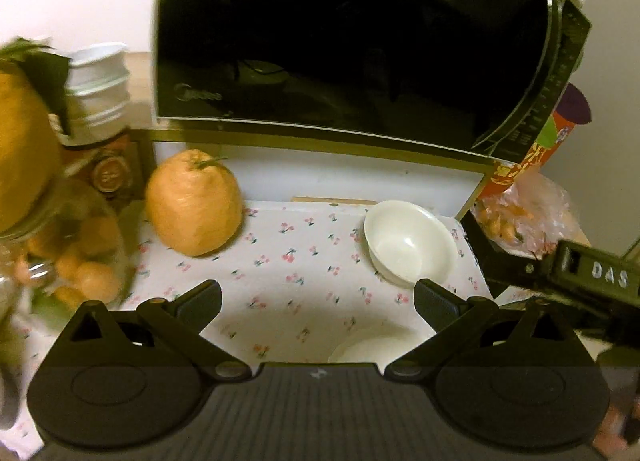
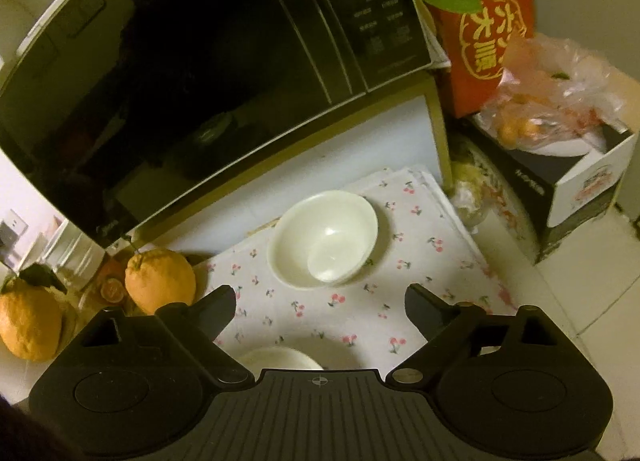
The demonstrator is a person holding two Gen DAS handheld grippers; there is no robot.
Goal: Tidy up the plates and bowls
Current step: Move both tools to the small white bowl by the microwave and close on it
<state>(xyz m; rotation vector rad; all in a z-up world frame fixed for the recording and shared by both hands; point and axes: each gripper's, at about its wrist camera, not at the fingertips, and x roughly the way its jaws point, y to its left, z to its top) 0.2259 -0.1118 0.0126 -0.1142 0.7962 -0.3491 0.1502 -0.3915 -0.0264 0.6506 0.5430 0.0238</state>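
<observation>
Left to right: wrapped orange fruit point(image 1: 195, 203), then white bowl point(image 1: 410, 241) upright on the cherry-print cloth point(image 1: 296, 261) below the microwave point(image 1: 340, 37). Left gripper point(image 1: 318, 299) and right gripper point(image 2: 320, 303): jaws apart, empty. A second white dish point(image 1: 360, 347) sits just below the left gripper, mostly hidden, possibly a plate.

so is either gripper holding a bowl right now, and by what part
Nothing is held. The left gripper and right gripper both stand open and empty, short of the white bowl sitting on the cherry-print cloth.
</observation>
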